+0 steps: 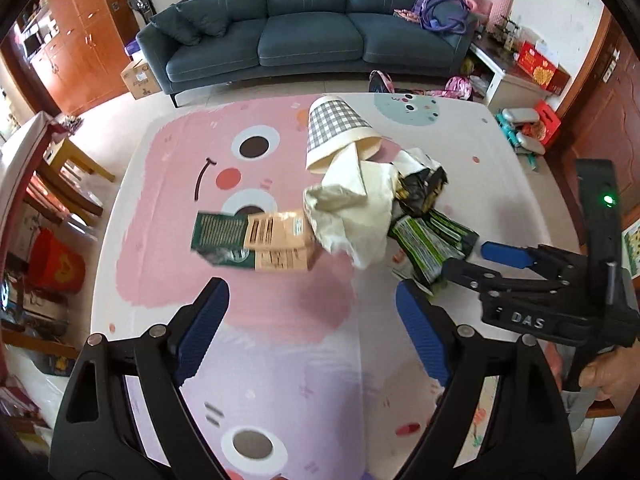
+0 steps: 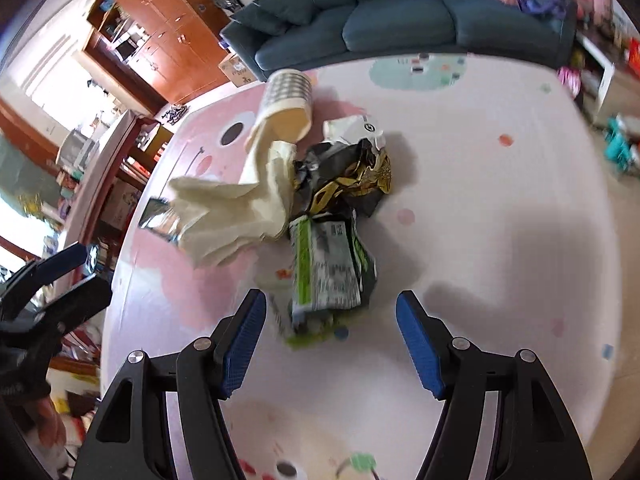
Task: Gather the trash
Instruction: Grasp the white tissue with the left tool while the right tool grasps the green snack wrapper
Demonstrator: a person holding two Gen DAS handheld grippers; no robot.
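The green wrapper [image 2: 328,268] lies flat on the pink cartoon mat [image 2: 480,200], long axis running straight away from the right gripper [image 2: 331,320] — near end between its spread, empty fingers. The left gripper [image 1: 312,300] is also released, holding nothing. Beyond stands a blue sofa [image 1: 308,20].

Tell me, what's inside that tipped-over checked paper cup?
The cup lies on its side on the mat. A crumpled cream napkin pokes into its mouth and spills out onto the wrappers. Anything deeper inside is hidden by the napkin.
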